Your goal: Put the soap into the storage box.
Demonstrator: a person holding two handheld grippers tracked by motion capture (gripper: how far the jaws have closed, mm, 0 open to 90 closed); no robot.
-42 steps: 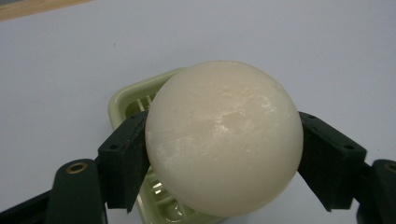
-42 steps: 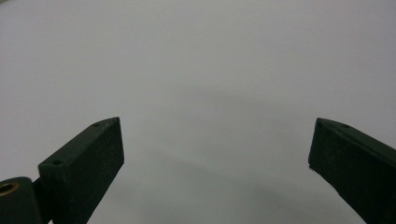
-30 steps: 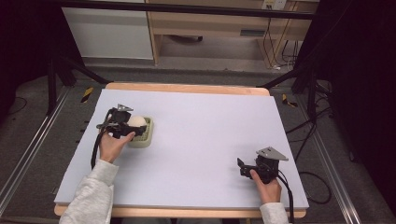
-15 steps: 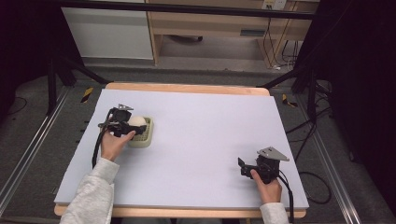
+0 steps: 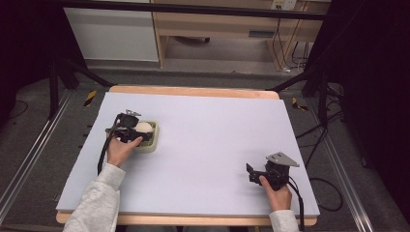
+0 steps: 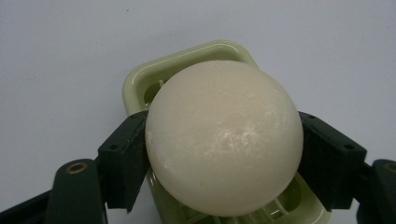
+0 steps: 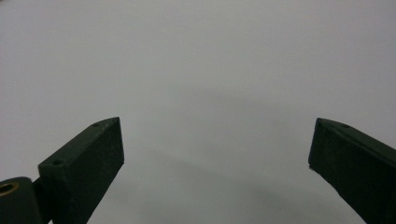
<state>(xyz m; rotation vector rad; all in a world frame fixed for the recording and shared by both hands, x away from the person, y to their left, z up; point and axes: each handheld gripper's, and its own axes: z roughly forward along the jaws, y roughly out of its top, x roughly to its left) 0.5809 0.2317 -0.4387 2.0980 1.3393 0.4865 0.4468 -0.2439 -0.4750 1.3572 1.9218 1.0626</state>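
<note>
In the left gripper view, the left gripper (image 6: 224,154) has its fingers (image 6: 123,161) clamped on either side of a round, cream-white soap (image 6: 224,140), held over a pale green soap dish (image 6: 140,86). From above, dish and soap sit at the centre left of the bench (image 5: 212,135). At lower right, the right gripper (image 5: 252,173) rests with its fingers (image 7: 88,163) spread wide, nothing between them.
</note>
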